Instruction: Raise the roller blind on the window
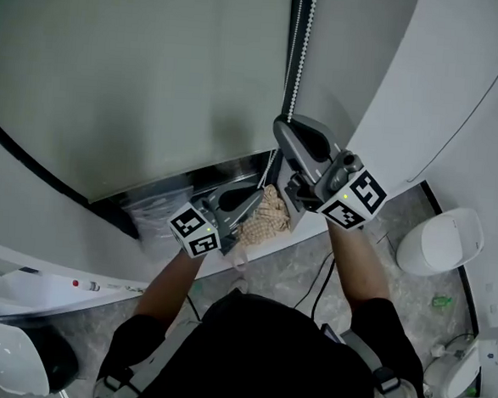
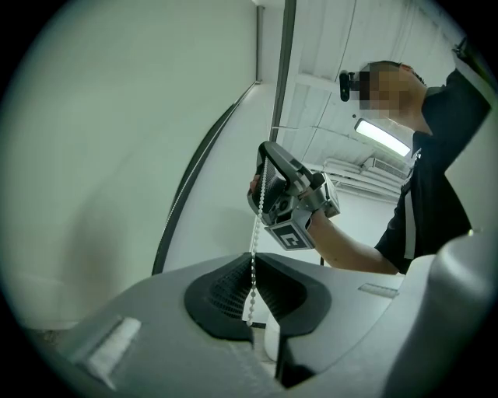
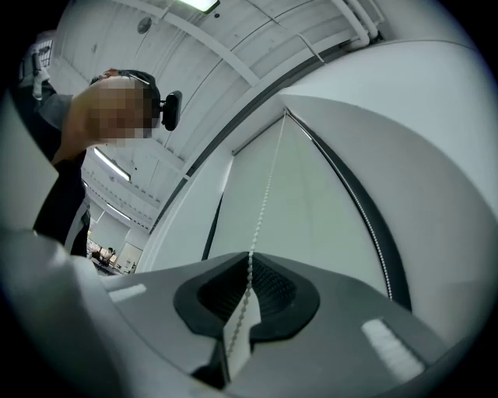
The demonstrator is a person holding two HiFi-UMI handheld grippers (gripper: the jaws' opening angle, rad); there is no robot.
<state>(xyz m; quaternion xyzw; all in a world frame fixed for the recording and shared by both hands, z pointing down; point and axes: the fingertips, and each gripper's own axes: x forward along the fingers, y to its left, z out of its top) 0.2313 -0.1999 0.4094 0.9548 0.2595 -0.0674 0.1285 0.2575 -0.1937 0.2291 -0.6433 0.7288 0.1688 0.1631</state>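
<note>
Pinching the chain, the left gripper and right gripper are both closed on it; it seems light, limp and slippery, best gripped across the beads.

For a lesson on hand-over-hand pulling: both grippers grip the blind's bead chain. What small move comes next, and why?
Probably open the left gripper and draw the right gripper down. Both are shut on the bead chain, the right one higher, so its pull may raise the roller blind.
</note>
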